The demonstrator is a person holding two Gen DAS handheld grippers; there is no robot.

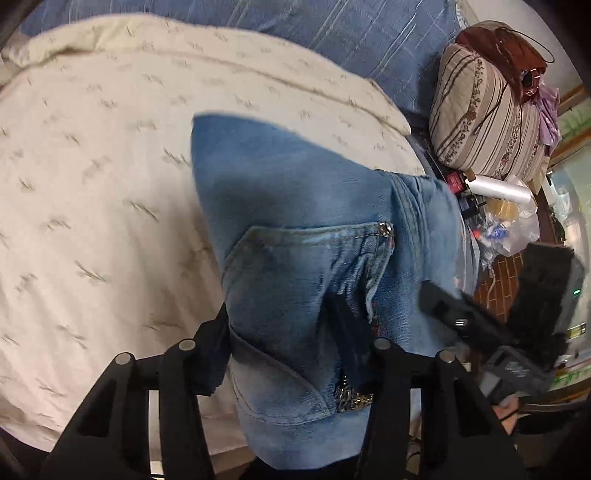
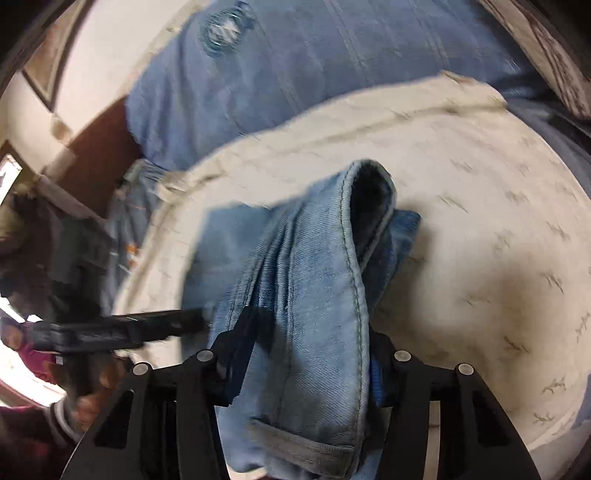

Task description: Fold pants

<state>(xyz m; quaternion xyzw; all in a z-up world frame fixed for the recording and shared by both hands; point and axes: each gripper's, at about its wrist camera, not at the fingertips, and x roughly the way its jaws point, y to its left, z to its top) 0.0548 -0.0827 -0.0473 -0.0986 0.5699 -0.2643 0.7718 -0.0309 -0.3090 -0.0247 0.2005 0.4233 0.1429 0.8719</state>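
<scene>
In the left wrist view, the left tongs [image 1: 295,343] were clamped on the pants [image 1: 306,229], with blue denim bunched between the two black fingers. A back pocket [image 1: 295,280] with a rivet at its corner lay just ahead of the tongs, and a bit of metal chain [image 1: 352,398] showed at the fabric close to the right-hand finger. Beyond the tongs the denim hung over the cream quilt [image 1: 103,177] that covered the bed. Farther ahead lay a blue striped sheet [image 1: 332,33]. Ahead and to the right of the tongs sat a striped pillow [image 1: 484,122], with a clutter of plastic bags [image 1: 506,221] nearer. The right tongs [image 1: 465,317] appeared blurred close by on the right side, at the edge of the denim.

In the right wrist view, the right tongs [image 2: 299,354] gripped a folded stretch of the pants [image 2: 317,280], the cloth filling the gap between the fingers. A hemmed leg opening [image 2: 369,192] gaped just ahead of the tongs, raised above the cream quilt [image 2: 480,177]. The blue striped sheet [image 2: 295,66] lay farther ahead. To the left, the left tongs [image 2: 147,325] reached in, blurred, meeting the denim.
</scene>
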